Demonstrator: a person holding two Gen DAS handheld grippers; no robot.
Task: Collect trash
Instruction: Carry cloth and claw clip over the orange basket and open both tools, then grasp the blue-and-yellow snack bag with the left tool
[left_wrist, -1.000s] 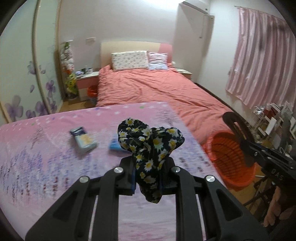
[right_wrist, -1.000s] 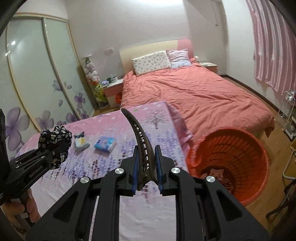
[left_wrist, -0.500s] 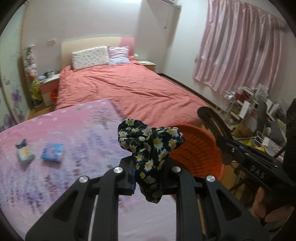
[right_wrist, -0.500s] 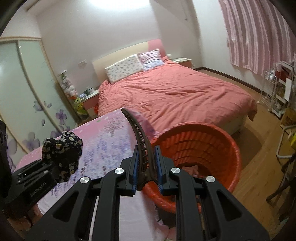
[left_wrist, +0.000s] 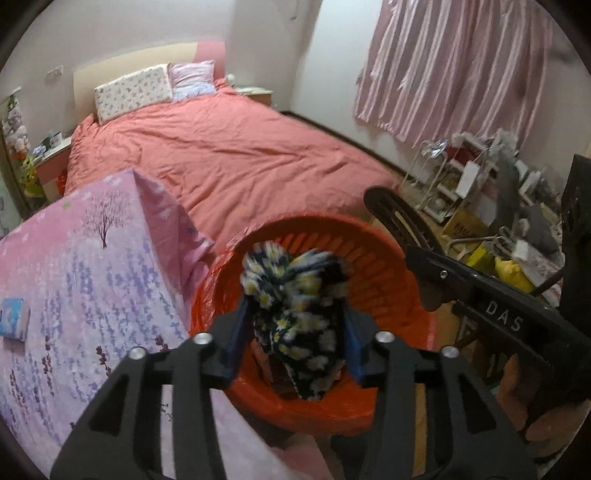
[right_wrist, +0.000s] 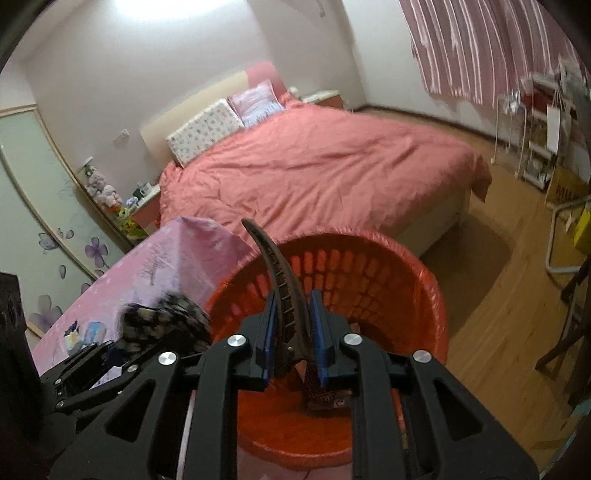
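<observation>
My left gripper hangs over the orange basket with its jaws spread. The black daisy-print scrunchie sits loosely between them, blurred, with gaps at both pads. My right gripper is shut on a dark brown hair clip that curves up above the same basket. The right gripper also shows in the left wrist view, holding the clip. The left gripper and scrunchie appear at lower left of the right wrist view. Dark trash lies in the basket's bottom.
A table with a pink floral cloth stands left of the basket, with a blue tissue pack on it. A bed with a coral cover lies behind. Cluttered shelves and pink curtains are at the right.
Both grippers have swung right from the table to above the orange basket. The left jaws have opened and the scrunchie sits looser and lower. The right still grips the clip.
</observation>
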